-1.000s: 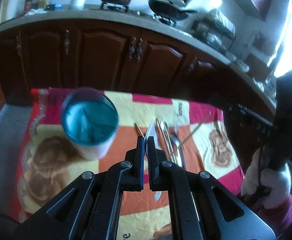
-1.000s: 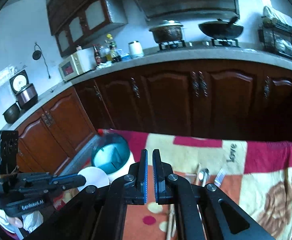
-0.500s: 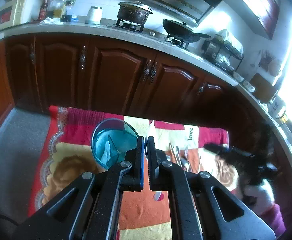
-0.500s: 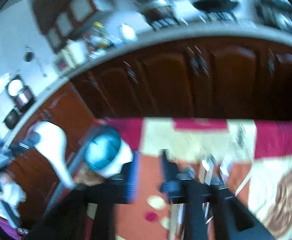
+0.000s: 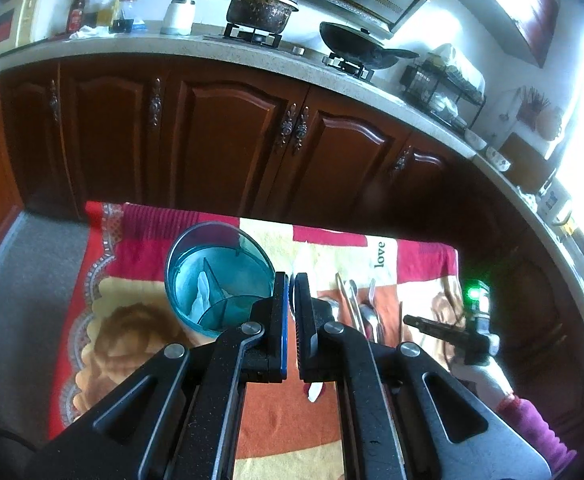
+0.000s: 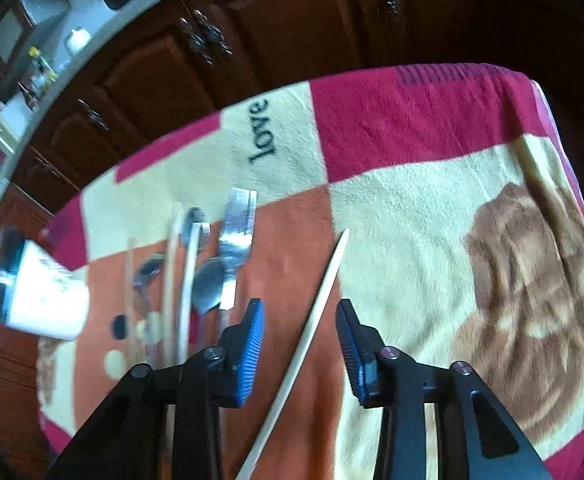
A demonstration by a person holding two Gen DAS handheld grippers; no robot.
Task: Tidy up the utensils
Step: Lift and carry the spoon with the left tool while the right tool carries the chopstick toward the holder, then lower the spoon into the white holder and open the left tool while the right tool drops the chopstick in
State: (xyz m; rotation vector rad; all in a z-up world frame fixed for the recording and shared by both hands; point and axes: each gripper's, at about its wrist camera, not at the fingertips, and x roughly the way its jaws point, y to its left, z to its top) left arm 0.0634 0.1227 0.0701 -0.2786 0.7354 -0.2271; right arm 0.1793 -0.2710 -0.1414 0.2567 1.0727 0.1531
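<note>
We are holding the left gripper (image 5: 291, 292) above the patchwork blanket (image 5: 132, 248), its jaws pressed almost together and pinching a white utensil (image 5: 314, 390), of which only a sliver is showing below the fingers. The blue holder (image 5: 218, 276) is standing upright on the blanket at about eleven o'clock from that gripper, just beyond its fingertips, and something white is sitting in one of its compartments. We are bringing the right gripper (image 6: 300, 306) low over the blanket with its jaws spread wide, one on either side of a pale chopstick (image 6: 332, 272) that is lying alone, pointing toward one o'clock; we cannot tell whether either pad is touching it. At ten o'clock from the right gripper the other utensils are lying side by side: a fork (image 6: 236, 236), a spoon (image 6: 208, 284) touching the fork, a smaller spoon (image 6: 148, 272) and more pale chopsticks (image 6: 190, 264). In the right wrist view the holder is appearing blurred at nine o'clock, well apart from the lone chopstick.
</note>
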